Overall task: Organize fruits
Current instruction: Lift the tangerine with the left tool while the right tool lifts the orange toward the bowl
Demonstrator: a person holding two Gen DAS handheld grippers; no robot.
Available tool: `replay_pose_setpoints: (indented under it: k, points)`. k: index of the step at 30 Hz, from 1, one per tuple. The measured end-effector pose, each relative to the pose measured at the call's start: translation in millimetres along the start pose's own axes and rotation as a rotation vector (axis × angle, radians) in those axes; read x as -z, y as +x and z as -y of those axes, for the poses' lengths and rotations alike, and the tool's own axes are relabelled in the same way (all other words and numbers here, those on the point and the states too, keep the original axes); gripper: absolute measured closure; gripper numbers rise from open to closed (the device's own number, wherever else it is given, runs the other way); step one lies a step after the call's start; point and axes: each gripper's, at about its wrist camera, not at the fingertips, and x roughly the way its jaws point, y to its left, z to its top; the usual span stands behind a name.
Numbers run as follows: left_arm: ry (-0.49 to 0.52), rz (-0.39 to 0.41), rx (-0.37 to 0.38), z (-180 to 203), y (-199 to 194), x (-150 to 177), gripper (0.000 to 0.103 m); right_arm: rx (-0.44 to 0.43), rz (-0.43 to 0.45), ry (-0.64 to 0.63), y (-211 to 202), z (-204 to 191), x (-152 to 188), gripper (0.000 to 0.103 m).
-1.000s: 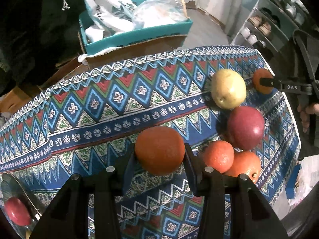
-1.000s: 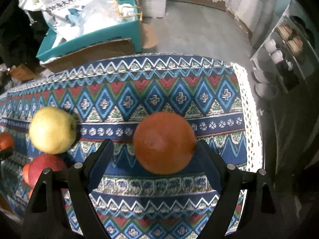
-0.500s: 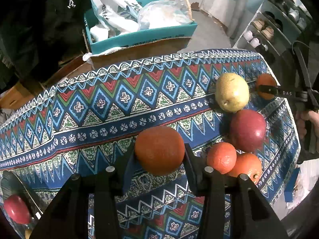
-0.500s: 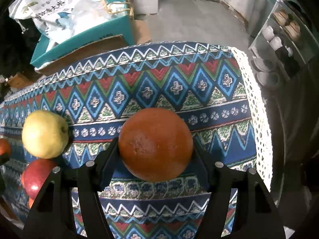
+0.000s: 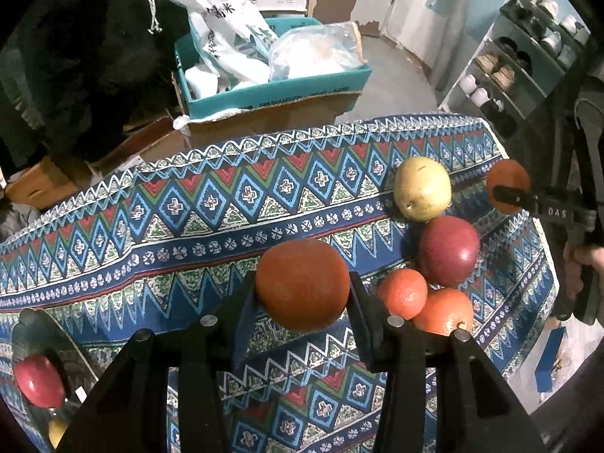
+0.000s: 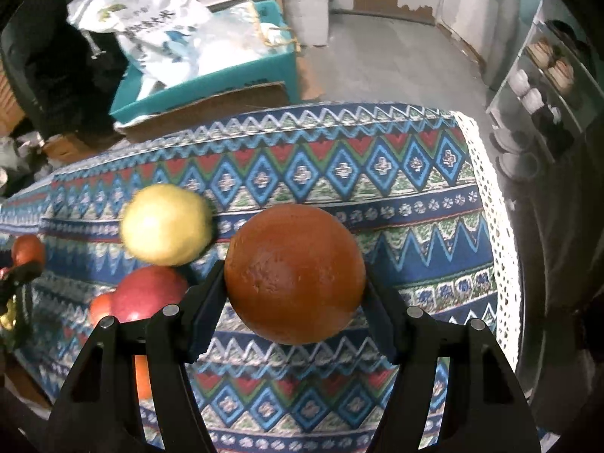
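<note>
Gripping one orange (image 5: 302, 283) in the left tongs (image 5: 302, 302) and another orange (image 6: 294, 273) in the right tongs (image 6: 294, 302), both clamped shut, above the bench (image 5: 188, 226) with remaining fruit near its right edge.

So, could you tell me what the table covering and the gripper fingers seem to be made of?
The table covering looks like woven fabric, matte, with a printed or woven geometric pattern and an openwork lace-like edge. The fingers of the right gripper, shut on an orange, look like black moulded plastic with metal pins; their pad material I cannot tell.
</note>
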Motion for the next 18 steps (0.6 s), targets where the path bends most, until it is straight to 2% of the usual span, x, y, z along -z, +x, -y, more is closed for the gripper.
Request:
replay_pose_setpoints:
  k: [18]
  points:
    - [-0.045,0.081,-0.012,-15.2,-59.9,18.4,0.057,-0.102,0.116,-0.113,-73.3,-79.8,8.4,0.035]
